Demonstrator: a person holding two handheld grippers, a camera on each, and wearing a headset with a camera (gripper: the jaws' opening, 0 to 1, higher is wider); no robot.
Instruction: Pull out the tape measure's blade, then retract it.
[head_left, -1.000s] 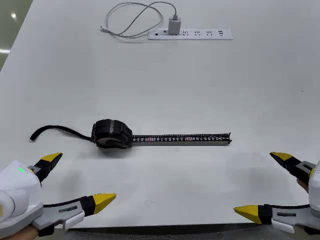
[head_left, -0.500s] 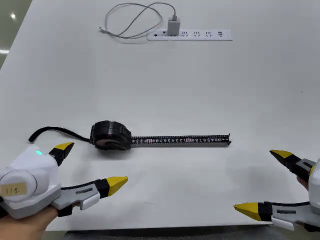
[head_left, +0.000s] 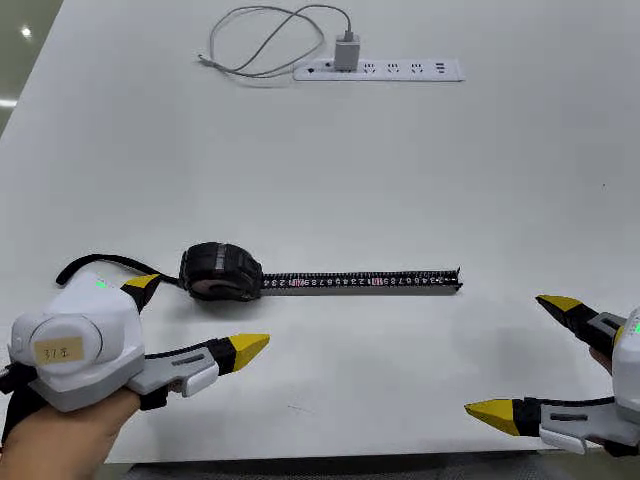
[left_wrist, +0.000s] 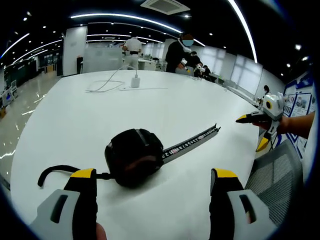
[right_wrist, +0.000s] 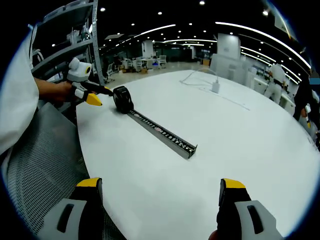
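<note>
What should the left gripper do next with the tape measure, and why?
Probably ease the left gripper forward until its open jaws straddle the tape measure case, then close. The blade already lies extended on the table, the case sits free just ahead of those jaws, and retracting likely needs the case held. The right gripper hangs open, apart from the blade.

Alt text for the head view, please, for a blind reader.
A black tape measure lies on a white table, its blade pulled out to the right. The left gripper, open, hovers by the tape measure's left end; the right gripper, open, is at lower right.
</note>
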